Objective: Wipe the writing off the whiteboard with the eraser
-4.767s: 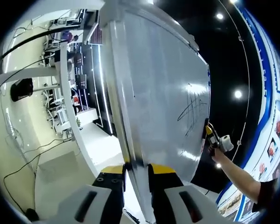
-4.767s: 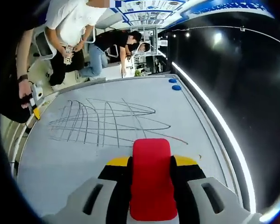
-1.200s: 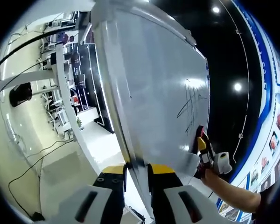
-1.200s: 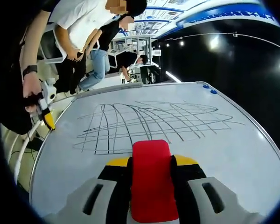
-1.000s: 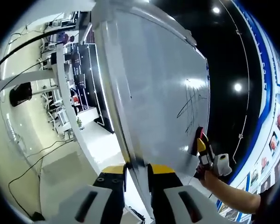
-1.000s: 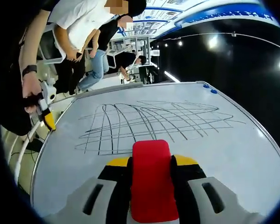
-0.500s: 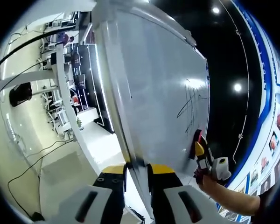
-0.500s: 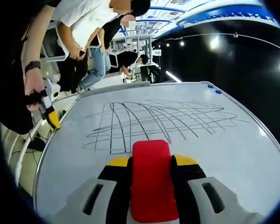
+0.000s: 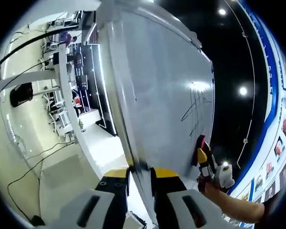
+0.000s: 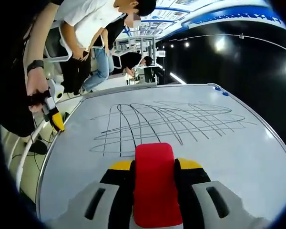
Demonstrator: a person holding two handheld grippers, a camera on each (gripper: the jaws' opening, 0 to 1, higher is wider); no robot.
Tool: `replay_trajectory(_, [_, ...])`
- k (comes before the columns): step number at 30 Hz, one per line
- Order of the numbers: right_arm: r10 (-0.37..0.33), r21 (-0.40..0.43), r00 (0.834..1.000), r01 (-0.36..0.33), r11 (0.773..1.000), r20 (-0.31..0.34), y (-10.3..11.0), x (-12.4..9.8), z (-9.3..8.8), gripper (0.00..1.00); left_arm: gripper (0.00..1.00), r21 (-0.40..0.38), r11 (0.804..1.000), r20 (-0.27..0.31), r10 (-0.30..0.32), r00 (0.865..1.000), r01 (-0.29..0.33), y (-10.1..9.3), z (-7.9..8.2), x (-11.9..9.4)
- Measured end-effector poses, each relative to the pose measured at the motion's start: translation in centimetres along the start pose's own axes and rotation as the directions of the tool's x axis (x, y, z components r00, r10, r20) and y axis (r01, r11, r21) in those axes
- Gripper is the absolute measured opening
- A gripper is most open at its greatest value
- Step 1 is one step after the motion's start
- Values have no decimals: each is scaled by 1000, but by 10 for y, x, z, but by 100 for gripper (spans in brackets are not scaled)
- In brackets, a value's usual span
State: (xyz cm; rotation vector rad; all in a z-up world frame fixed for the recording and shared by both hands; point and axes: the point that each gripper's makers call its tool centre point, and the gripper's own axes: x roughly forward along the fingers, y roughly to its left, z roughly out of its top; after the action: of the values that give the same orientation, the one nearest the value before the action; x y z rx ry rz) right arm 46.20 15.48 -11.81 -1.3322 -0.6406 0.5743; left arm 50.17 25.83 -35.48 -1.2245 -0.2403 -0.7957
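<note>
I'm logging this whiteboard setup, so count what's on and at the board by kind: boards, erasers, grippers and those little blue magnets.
Whiteboard: 1
Red eraser: 1
Grippers: 2, the right gripper and the left gripper
Blue magnets: 2
Total: 6

The red block eraser [image 10: 154,183] hides its own contact with the white metal-framed whiteboard [image 10: 238,157] — touching or not, unclear; the board's near corners are cut off.
</note>
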Motion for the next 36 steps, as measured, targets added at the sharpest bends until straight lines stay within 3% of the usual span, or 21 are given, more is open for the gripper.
replay_trajectory(22, [-12,13,1000,13,1000,-12,24,-1,-1,35,20,-18,1000,10,6,1000,-6,2,1,0])
replay_trajectory(36, [15,-27,1000,-16,1000,-23,40,-2,-3,35,20,-22,1000,14,5,1000,-5,2,1,-1])
